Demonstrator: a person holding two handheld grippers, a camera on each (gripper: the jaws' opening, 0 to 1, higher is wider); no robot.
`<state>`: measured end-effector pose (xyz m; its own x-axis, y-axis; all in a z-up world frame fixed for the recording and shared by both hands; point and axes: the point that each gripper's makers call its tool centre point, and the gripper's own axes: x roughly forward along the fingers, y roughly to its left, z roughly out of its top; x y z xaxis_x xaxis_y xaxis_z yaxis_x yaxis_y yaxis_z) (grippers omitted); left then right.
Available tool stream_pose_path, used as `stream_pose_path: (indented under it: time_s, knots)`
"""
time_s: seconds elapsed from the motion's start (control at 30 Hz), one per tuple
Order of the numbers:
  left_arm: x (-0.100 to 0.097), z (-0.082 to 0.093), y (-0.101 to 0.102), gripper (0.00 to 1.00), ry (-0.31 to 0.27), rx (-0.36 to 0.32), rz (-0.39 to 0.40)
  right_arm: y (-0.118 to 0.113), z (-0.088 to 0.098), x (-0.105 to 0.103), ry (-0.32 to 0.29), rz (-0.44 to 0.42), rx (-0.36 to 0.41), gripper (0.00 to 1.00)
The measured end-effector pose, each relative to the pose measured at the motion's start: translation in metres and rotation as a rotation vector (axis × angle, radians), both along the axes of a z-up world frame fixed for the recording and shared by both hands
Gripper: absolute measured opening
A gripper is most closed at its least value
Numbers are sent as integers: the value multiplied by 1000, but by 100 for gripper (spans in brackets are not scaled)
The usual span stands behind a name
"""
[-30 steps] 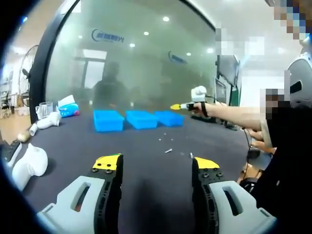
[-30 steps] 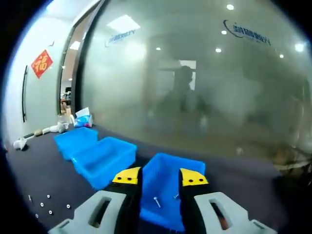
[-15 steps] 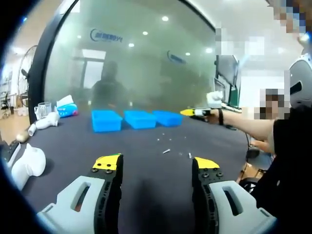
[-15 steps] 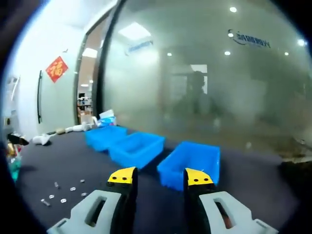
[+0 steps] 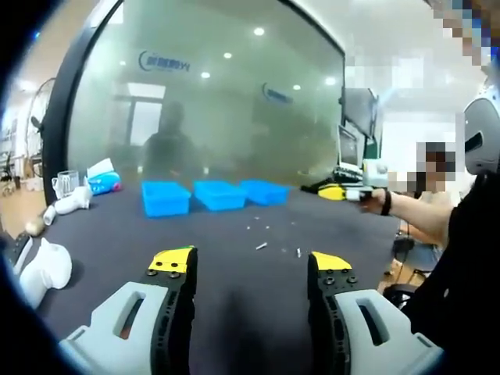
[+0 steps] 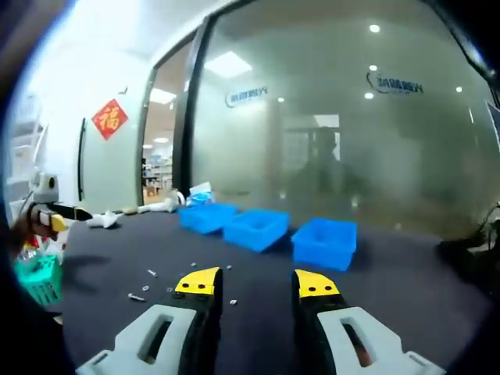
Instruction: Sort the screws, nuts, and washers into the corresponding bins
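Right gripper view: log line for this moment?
right gripper: open, empty, above table | bins: three, blue, in a row ahead | loose hardware: on table, left of fingers | left gripper: open, empty

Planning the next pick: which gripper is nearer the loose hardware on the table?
Right. The right gripper hovers just short of the scattered hardware; the left gripper hangs farther back across bare table.

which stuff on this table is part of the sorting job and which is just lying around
Part of the job:
- three blue bins in a row at the far side
- loose small hardware scattered on the dark table
- left claw and right claw, both open and holding nothing

Just lying about:
- white objects at the table's left edge
- clear jug
- blue and white packet
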<state>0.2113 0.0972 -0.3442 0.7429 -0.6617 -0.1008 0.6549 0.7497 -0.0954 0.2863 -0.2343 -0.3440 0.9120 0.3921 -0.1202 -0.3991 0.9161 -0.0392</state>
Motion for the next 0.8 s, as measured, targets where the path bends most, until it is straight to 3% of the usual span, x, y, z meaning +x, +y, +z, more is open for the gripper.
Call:
stream_pose_path:
  time_s: [0.37, 0.5, 0.8]
  knots:
    - [-3, 5, -4, 55, -20, -28, -20, 3, -7, -47, 16, 9, 56, 31]
    - [-6, 14, -7, 55, -55, -64, -43, 6, -8, -54, 19, 23, 59, 31]
    - [-7, 16, -9, 55, -77, -55, -48, 16, -14, -63, 32, 74, 20, 31]
